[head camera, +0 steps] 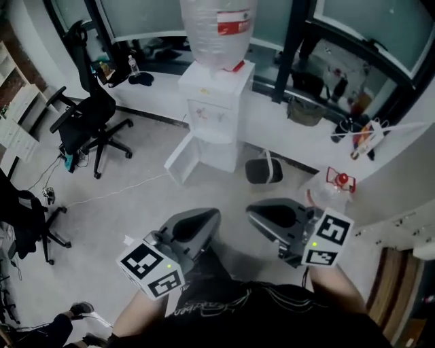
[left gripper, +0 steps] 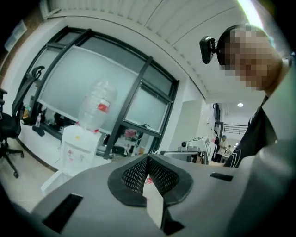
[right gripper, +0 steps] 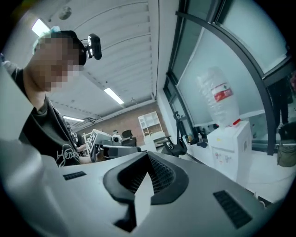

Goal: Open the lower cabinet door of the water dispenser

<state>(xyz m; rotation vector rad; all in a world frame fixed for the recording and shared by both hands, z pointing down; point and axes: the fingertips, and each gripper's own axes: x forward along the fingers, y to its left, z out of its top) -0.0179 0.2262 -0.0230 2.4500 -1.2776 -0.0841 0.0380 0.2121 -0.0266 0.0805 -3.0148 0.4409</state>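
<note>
Across floor, under window: water dispenser [head camera: 216, 102], lower cabinet door [head camera: 179, 158] already standing open, swung out leftward. Likely light, stiff hinged panel; best taken at free edge. Left gripper [head camera: 208, 217] and right gripper [head camera: 254, 213] well apart from it, jaws pressed together, empty.

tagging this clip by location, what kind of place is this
Most likely an office: a white water dispenser with a bottle on top, a black swivel chair, and tall glass windows behind.

Right gripper [right gripper: 148, 155], jaws together, faces water dispenser [right gripper: 231, 146].
</note>
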